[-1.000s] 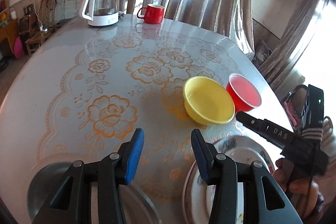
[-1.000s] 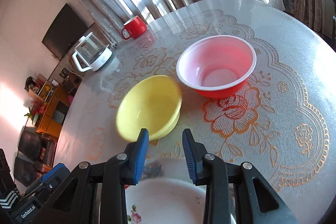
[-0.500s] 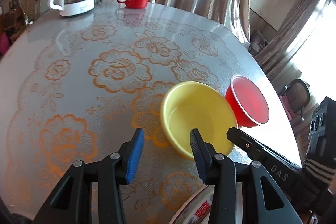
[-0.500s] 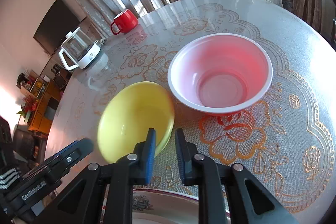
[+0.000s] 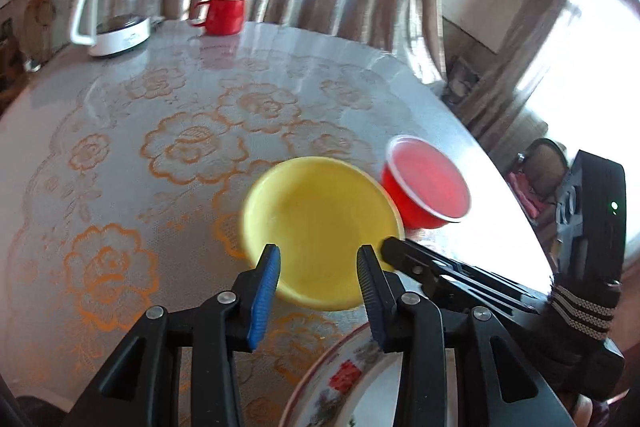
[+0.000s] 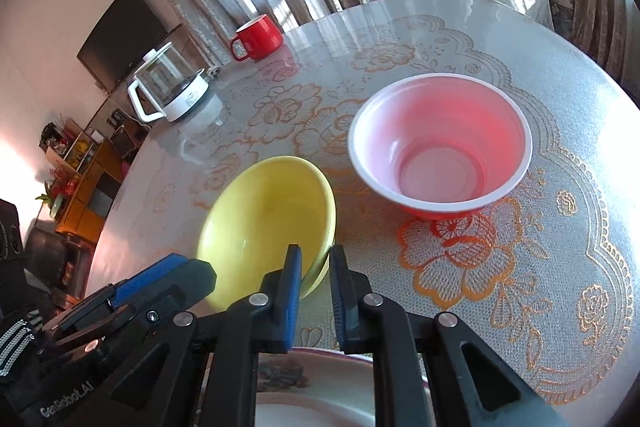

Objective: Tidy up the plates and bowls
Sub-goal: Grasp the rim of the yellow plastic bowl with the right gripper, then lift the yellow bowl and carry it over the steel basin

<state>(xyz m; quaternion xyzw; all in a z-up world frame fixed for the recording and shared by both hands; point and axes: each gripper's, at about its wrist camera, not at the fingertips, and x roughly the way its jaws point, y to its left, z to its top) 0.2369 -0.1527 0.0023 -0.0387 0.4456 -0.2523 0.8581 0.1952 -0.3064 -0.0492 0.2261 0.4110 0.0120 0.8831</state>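
A yellow bowl [image 5: 320, 211] [image 6: 264, 215] sits on the round table beside a red bowl [image 5: 428, 183] [image 6: 440, 147] with a white rim. My right gripper [image 6: 314, 259] [image 5: 390, 247] has its jaws closing tight on the yellow bowl's near rim, one pad inside and one outside. My left gripper [image 5: 318, 263] [image 6: 200, 275] hovers over the same bowl's near side, its blue pads wide apart and touching nothing. A white plate [image 5: 360, 387] [image 6: 320, 407] with a flower print lies just below both grippers, partly hidden by them.
A glass kettle [image 5: 116, 15] [image 6: 172, 87] and a red mug [image 5: 224, 13] [image 6: 260, 37] stand at the table's far edge by the curtains. The lace-patterned tablecloth [image 5: 120, 155] spreads left. A chair [image 5: 544, 167] stands past the right edge.
The right gripper went from open to closed on the yellow bowl's rim. The left gripper travelled from a grey plate at the left toward the yellow bowl, its jaws slightly narrower.
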